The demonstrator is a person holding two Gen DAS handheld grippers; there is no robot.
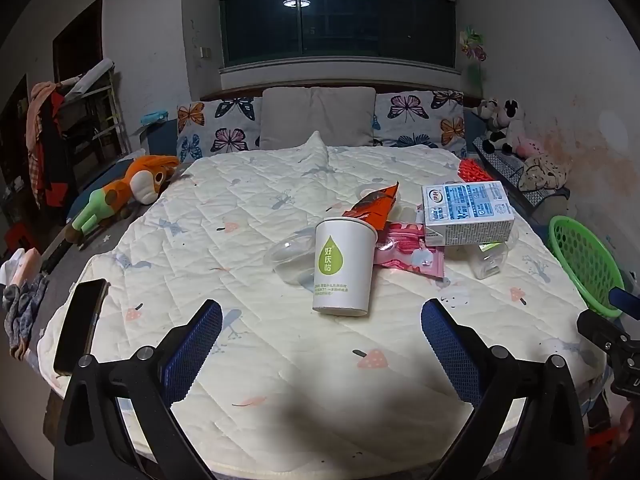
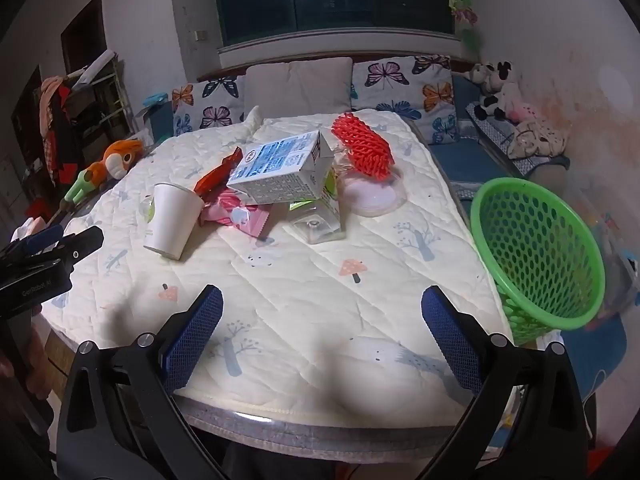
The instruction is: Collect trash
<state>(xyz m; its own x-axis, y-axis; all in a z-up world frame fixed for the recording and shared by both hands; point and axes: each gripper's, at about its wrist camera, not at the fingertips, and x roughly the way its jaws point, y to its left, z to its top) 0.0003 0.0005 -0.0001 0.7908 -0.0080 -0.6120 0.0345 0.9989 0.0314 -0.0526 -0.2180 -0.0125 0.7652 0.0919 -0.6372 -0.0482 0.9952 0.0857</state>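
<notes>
Both tongs, left tongs [image 1: 322, 320] and right tongs [image 2: 322, 306], gape empty above the quilted cover [image 1: 280, 360]; paper cup [image 1: 343, 266], glossy carton [image 1: 468, 212] and crinkled wrappers [image 1: 408, 256] lie beyond, mesh basket [image 2: 540, 256] at its right edge.

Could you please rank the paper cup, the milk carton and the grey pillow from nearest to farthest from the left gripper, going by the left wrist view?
From the open left gripper:
1. Paper cup, straight ahead, closest.
2. Milk carton, farther back, to the right.
3. Grey pillow, at the headboard, farthest.
</notes>
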